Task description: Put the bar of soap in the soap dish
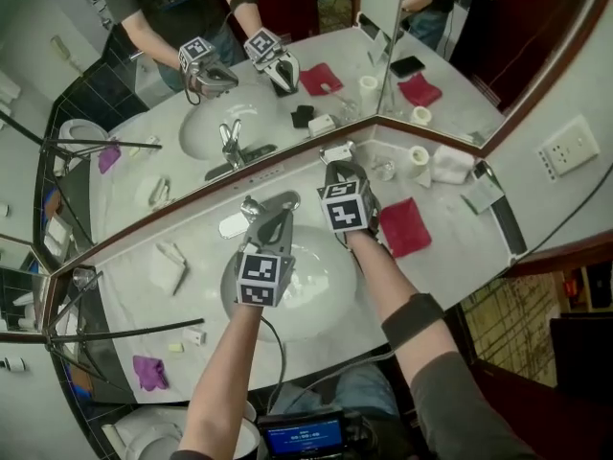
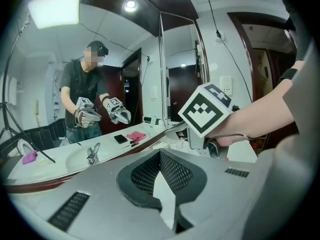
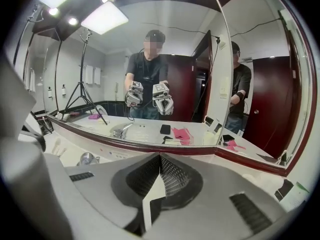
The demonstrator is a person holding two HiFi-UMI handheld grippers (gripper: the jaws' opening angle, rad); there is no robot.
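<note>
Head view: left gripper point(image 1: 272, 211) hangs over the sink point(image 1: 326, 286). Right gripper point(image 1: 339, 169) sits by the mirror point(image 1: 316, 36) corner, just short of a small white piece point(image 1: 335, 151). I read that as soap in its dish, but it's too small to confirm.
Left gripper view: jaws clenched, empty.
Right gripper view: same, nothing held.
Placement looks done, only pull-back left.

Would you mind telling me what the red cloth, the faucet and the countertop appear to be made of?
Red cloth: soft fabric, probably towelling; matte, slightly rumpled.
Faucet: polished metal, likely chrome-plated; bright glints.
Countertop: pale stone or a lookalike; faint grey mottling, smooth sheen.
</note>
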